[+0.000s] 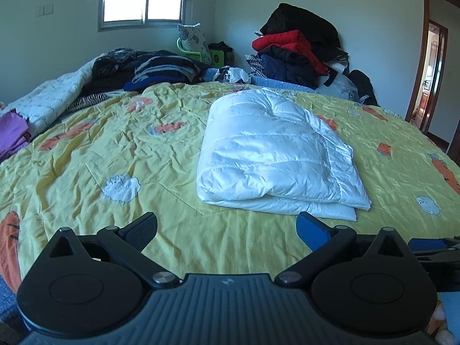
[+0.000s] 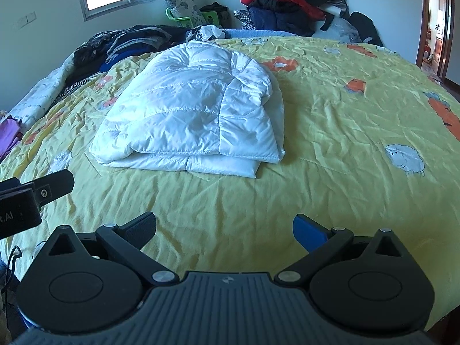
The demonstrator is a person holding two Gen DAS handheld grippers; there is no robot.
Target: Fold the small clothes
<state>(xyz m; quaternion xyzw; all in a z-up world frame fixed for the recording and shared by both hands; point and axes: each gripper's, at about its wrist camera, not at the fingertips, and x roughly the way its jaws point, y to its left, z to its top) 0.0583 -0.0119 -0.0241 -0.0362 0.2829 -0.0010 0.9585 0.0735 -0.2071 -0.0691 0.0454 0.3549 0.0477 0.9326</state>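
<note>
Hand-held gripper left [image 1: 227, 231] and right [image 2: 224, 230] gape wide, holding nothing. Folded white quilted puffer jacket [image 1: 273, 149] lies mid-bed on the yellow patterned bedspread [image 1: 115, 143].

**A:** what's the bed [image 2: 330, 120] covered with?

**B:** a wrinkled yellow quilt [image 1: 115, 155], printed with sheep and orange shapes. A folded white puffer jacket [image 1: 273, 149] is laid around the middle. Dark clothes [image 1: 161, 69] are heaped along the far edge, a purple garment [image 1: 11, 132] is seen at the left edge.
</note>
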